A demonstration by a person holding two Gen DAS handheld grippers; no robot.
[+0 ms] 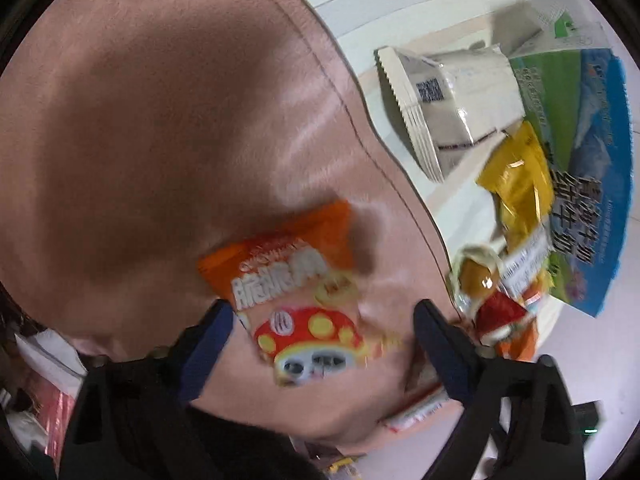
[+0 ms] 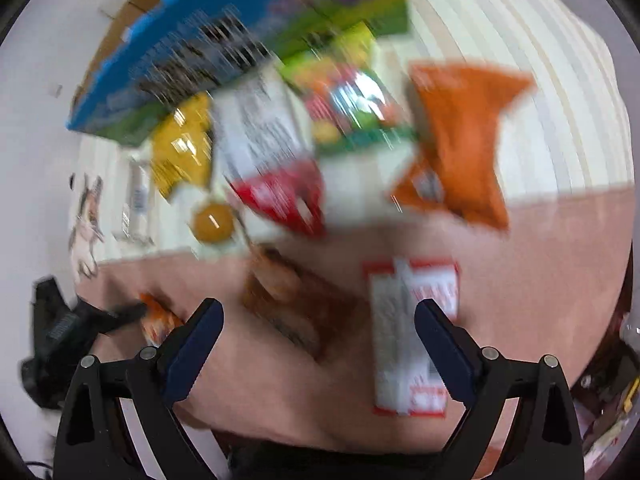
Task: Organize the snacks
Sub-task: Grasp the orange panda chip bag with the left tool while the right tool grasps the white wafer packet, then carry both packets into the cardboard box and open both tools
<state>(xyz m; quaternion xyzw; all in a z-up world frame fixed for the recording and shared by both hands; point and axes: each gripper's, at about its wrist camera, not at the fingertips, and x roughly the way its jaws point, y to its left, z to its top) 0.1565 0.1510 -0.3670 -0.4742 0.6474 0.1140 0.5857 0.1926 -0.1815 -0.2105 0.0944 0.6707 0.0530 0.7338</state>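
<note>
Snacks scattered over a pink cloth (image 1: 140, 120) and a pale slatted bench (image 2: 520, 40). Left wrist view: orange mushroom-print packet (image 1: 296, 292) lies flat on the pink cloth, sitting between the spread fingers of the left tongs (image 1: 324, 334), not touched by either finger as far as visible. Left tongs wide apart, nothing held. Off the cloth's edge on the bench: white sachet pack (image 1: 444, 108) with serrated seam, yellow packet (image 1: 516, 184), a round yellow sweet in clear wrap (image 1: 476, 276), red wrapper (image 1: 500, 312) just beside it. Blue-green milk carton box (image 1: 588, 184) stands behind these, touching the yellow packet's far side. A red-white packet edge (image 1: 420, 408) peeks near the right finger, partly hidden.

Right wrist view, heavy motion blur: right tongs (image 2: 320, 340) also wide apart, empty. Between and ahead of the fingers on the pink cloth: brown packet (image 2: 300, 304) and red-white label packet (image 2: 408, 332), the latter just beside the right finger. Further on, on the bench: orange packet (image 2: 464, 136), red-white pouch (image 2: 272, 160), green multicolour packet (image 2: 352, 96), yellow packet, round sweet, blue box at back. Other gripper's black body (image 2: 68, 332) at far left near the orange mushroom packet. Print details unreadable.
</note>
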